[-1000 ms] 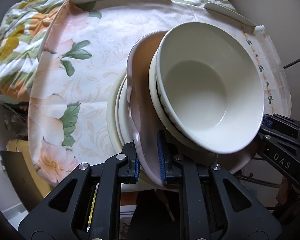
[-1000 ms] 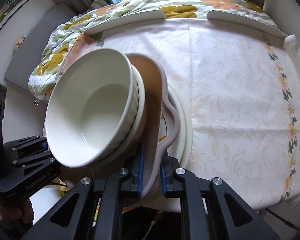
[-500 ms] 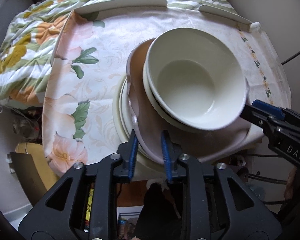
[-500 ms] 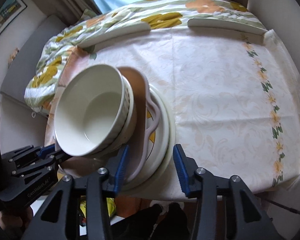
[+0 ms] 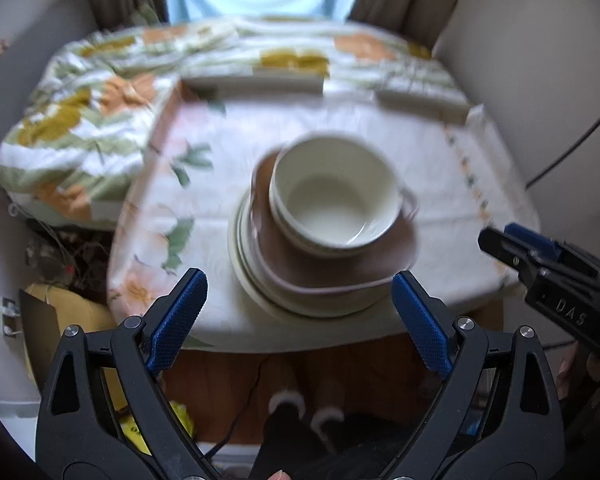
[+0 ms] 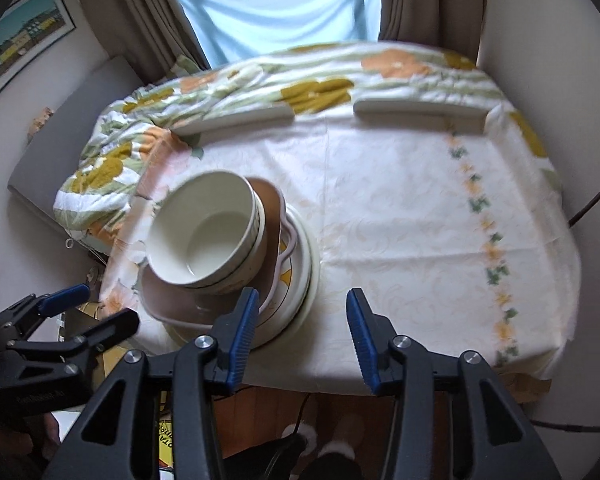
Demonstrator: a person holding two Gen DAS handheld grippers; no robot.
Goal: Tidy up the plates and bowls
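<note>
A stack stands near the table's front edge: white bowls (image 5: 332, 200) (image 6: 204, 236) nested on a brown dish (image 5: 340, 268) (image 6: 168, 292), which rests on cream plates (image 5: 248, 276) (image 6: 304, 276). My left gripper (image 5: 298, 308) is open and empty, drawn back below the stack, clear of it. My right gripper (image 6: 302, 336) is open and empty, just in front of the stack's right side. The right gripper also shows at the right of the left wrist view (image 5: 548, 264).
The round table (image 6: 400, 216) has a pale floral cloth. Two white chair backs (image 6: 236, 118) (image 6: 420, 112) stand at its far edge. A floral quilt (image 6: 112, 168) lies behind and left. A wall is at the right. Floor and cables lie below the front edge.
Both grippers let go of the brown dish, opened wide and pulled back from the table. The stack now rests flat on the cream plates.
</note>
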